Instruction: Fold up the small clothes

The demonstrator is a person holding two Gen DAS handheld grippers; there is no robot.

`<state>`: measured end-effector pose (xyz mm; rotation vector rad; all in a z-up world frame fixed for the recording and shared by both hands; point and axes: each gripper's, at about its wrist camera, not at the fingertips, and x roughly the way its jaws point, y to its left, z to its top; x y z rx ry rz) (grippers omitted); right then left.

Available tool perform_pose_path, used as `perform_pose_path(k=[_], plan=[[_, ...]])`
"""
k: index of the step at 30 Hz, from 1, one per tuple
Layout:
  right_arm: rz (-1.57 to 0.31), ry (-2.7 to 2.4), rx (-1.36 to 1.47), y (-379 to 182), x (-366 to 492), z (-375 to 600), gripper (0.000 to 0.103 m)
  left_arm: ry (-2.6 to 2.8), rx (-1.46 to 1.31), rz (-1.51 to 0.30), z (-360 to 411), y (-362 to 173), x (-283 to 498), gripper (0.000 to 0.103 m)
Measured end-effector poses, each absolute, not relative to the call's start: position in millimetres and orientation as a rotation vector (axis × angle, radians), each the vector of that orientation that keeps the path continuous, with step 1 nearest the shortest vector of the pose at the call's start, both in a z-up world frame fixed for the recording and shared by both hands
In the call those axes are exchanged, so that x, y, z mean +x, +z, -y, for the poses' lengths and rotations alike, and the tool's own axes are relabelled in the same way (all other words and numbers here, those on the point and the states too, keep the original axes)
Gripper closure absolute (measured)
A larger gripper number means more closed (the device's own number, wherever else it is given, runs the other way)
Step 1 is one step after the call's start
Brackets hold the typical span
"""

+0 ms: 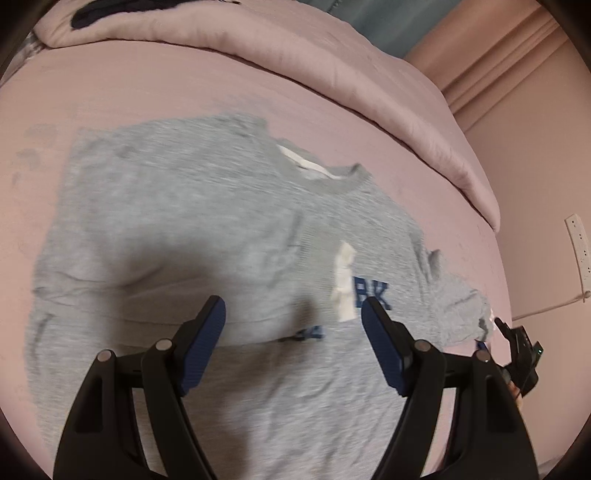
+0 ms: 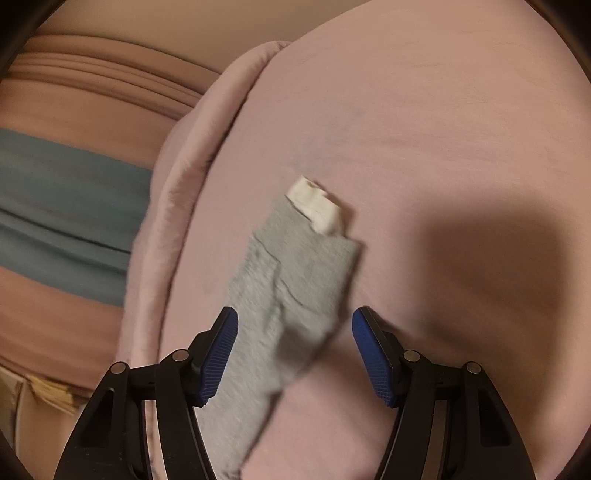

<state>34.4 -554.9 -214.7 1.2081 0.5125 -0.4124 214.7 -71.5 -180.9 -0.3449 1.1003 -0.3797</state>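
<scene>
A small grey sweatshirt (image 1: 207, 229) with blue letters "BK" lies spread on the pink bed sheet (image 1: 129, 99). One sleeve with a white cuff (image 1: 345, 284) is folded across its front. My left gripper (image 1: 293, 317) is open and hovers just above the shirt's lower middle, holding nothing. In the right wrist view the other grey sleeve (image 2: 291, 288) with a white cuff (image 2: 317, 206) lies stretched on the sheet. My right gripper (image 2: 295, 328) is open, its jaws to either side of this sleeve. The right gripper also shows at the left wrist view's right edge (image 1: 517, 347).
A folded pink quilt (image 1: 332, 66) lies along the far edge of the bed, with a dark item (image 1: 96, 14) on it. A pink wall with a white power strip (image 1: 580, 251) is to the right. The bed's edge (image 2: 173, 206) runs left of the sleeve.
</scene>
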Motion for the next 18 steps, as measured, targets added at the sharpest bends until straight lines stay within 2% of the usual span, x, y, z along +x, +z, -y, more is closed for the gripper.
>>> perform_pose_path(k=[3,4,5,10,16,17,18], plan=[[-0.514,-0.408,1.196,-214.7,46.7,557.0,0.061,-0.399,-0.338,-1.118,92.0,-182.4,219.4,0.027],[-0.524,-0.426,1.179,-215.5,47.0,558.4,0.077,-0.404,-0.333,-1.123,98.2,-182.2,220.7,0.027],[-0.531,-0.440,1.169,-217.3,47.7,560.0,0.081,-0.414,-0.328,-1.127,105.2,-181.8,221.5,0.027],[-0.508,-0.403,1.032,-199.1,42.2,558.2,0.083,-0.487,-0.374,-1.158,131.9,-176.4,224.4,0.027],[-0.453,-0.228,0.602,-125.2,62.0,488.9,0.084,-0.633,-0.506,-1.207,167.0,-160.7,228.4,0.026],[-0.452,-0.196,0.519,-114.5,66.5,471.0,0.084,-0.658,-0.529,-1.207,171.6,-157.5,228.6,0.023],[-0.451,-0.157,0.437,-104.6,71.5,450.6,0.084,-0.678,-0.548,-1.207,175.6,-155.4,228.7,0.016]])
